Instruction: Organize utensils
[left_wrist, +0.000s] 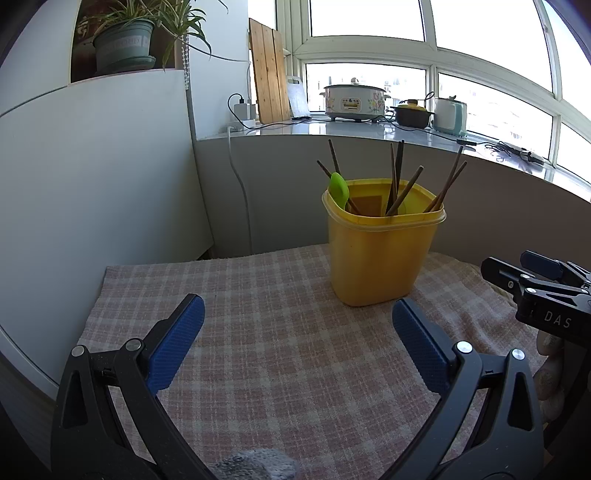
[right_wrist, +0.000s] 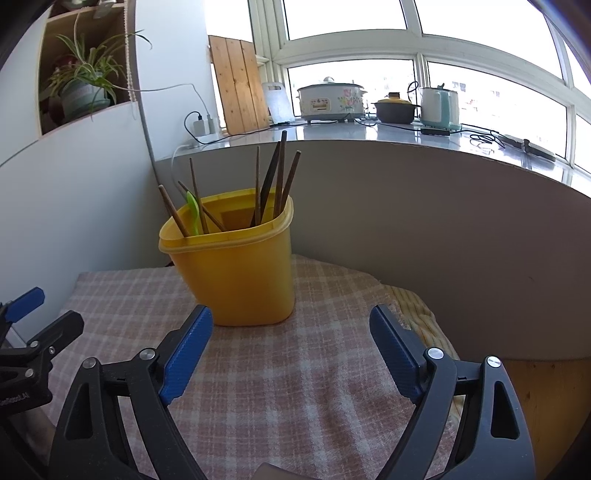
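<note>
A yellow plastic container (left_wrist: 380, 254) stands upright on the checked cloth (left_wrist: 277, 350). Several dark wooden chopsticks (left_wrist: 400, 188) and a green spatula (left_wrist: 340, 190) stand in it. My left gripper (left_wrist: 297, 317) is open and empty, a short way in front of the container and slightly to its left. In the right wrist view the container (right_wrist: 236, 273) holds the chopsticks (right_wrist: 280, 173) and the spatula (right_wrist: 192, 212). My right gripper (right_wrist: 290, 325) is open and empty, just in front of the container's right side.
A grey wall and a windowsill (left_wrist: 369, 129) rise behind the cloth, with a cooker (left_wrist: 354, 101), a dark pot (left_wrist: 412, 114), a kettle (left_wrist: 450, 114) and cables. A white cabinet with a plant (left_wrist: 125, 44) stands left. The cloth's right edge drops off (right_wrist: 436, 325).
</note>
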